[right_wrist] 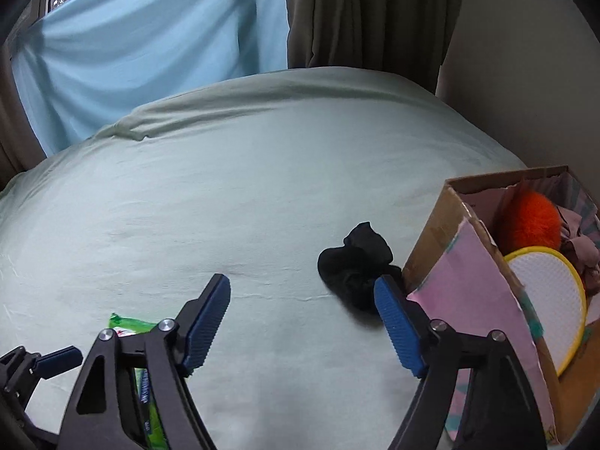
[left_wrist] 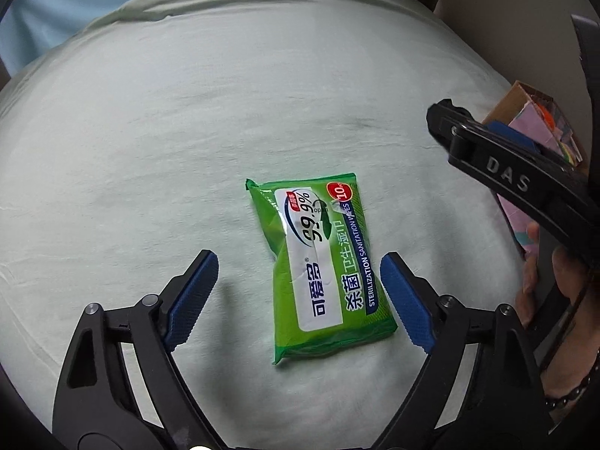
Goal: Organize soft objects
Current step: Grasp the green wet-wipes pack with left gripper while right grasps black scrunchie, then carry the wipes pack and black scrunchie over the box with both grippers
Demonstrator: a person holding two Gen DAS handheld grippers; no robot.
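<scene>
straddling the green wipes pack [left_wrist: 322,266], the left gripper [left_wrist: 300,292] has its jaws wide apart and empty. best to centre it before closing. the right gripper [right_wrist: 302,322] gapes too, the black sock [right_wrist: 356,270] just ahead.

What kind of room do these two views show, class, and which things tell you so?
Most likely a bedroom: a bed under a pale green sheet, curtains behind it, and a cardboard box of soft things at its edge.
</scene>
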